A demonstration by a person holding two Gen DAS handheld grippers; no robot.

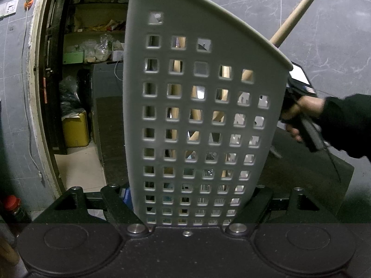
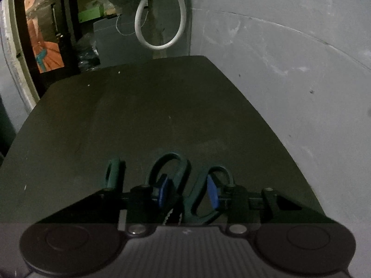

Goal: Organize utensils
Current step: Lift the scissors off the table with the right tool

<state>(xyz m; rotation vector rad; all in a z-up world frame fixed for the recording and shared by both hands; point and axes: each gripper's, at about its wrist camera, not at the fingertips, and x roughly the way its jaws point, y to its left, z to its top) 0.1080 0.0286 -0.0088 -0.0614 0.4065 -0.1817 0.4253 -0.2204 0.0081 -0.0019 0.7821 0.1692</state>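
Grey plastic basket [image 1: 204, 120] sits squeezed in the left gripper [image 1: 185, 199]. The right gripper [image 2: 187, 192] is partly closed around green scissors [image 2: 185, 185], though a firm hold is unclear.

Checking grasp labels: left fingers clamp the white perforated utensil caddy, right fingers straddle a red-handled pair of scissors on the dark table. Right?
Not quite: the scissors have dark green handles, not red, per the right wrist view. The rest holds: left gripper clamps the caddy.

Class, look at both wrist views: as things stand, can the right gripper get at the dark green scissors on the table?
Probably yes. The scissors lie on the dark table, their handle loops between the right gripper's blue pads, with nothing in between. Whether the pads already press is unclear.
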